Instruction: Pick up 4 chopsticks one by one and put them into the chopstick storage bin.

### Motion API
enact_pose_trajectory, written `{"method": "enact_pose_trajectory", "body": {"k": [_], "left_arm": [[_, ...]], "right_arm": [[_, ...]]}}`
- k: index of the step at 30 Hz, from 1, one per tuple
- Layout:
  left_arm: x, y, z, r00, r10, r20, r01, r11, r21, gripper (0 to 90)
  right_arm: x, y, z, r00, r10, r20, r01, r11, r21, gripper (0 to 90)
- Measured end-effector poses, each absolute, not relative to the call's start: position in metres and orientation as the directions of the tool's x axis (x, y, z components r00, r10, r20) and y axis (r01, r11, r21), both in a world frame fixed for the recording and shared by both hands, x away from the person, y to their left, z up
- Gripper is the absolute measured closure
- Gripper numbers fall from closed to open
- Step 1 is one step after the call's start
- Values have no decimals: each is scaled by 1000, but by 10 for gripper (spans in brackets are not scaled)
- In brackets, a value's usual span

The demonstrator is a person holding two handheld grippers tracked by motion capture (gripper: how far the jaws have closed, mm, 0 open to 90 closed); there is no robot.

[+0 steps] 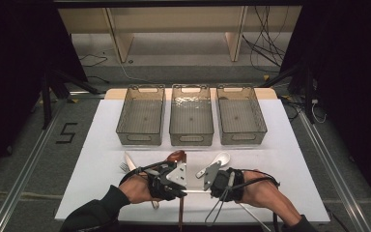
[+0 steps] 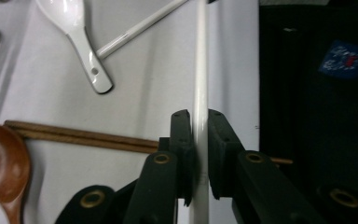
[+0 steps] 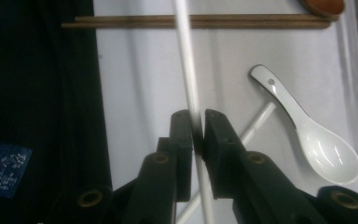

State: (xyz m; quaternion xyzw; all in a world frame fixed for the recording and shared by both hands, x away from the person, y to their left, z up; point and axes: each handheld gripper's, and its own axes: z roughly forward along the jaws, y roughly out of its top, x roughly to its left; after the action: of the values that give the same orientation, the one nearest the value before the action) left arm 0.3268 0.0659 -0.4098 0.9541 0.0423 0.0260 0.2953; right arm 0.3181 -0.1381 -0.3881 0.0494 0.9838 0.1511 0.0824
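At the lower middle of the high view, the left gripper (image 1: pixel 178 192) sits just left of centre, its jaws clenched on one end of a white chopstick (image 1: pixel 195 191) that runs level between the two hands. In the left gripper view that chopstick (image 2: pixel 200 88) rises straight up the frame from between the jaws. A pair of brown chopsticks (image 2: pixel 81 137) lies across the lower left there, with a brown wooden spoon (image 2: pixel 2 165) at the far left edge and a white ceramic spoon (image 2: pixel 81 39) at the upper left. Right of centre in the high view, the right gripper (image 1: pixel 211 191) grasps the same chopstick at its other end. A second white chopstick (image 3: pixel 256 123) slants behind the jaws in the right gripper view. Three clear bins (image 1: pixel 191 136) stand in a row across the middle of the white table (image 1: pixel 290 159).
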Motion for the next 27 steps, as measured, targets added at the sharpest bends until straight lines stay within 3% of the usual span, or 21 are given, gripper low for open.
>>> {"method": "enact_pose_trajectory", "body": {"k": [8, 10, 15, 27], "left_arm": [[335, 77, -412, 982, 187, 39, 129, -799, 587, 828], [339, 83, -410, 971, 236, 30, 170, -775, 609, 828], [348, 97, -405, 935, 355, 29, 254, -723, 642, 828], [369, 133, -388, 808, 589, -20, 412, -539, 735, 827]], "right_arm": [[328, -165, -368, -919, 357, -166, 236, 837, 494, 487], [331, -175, -366, -896, 400, -192, 242, 804, 544, 443], [332, -193, -370, -832, 536, -142, 335, 691, 641, 379], [326, -212, -402, -782, 622, -25, 504, 656, 562, 291]]}}
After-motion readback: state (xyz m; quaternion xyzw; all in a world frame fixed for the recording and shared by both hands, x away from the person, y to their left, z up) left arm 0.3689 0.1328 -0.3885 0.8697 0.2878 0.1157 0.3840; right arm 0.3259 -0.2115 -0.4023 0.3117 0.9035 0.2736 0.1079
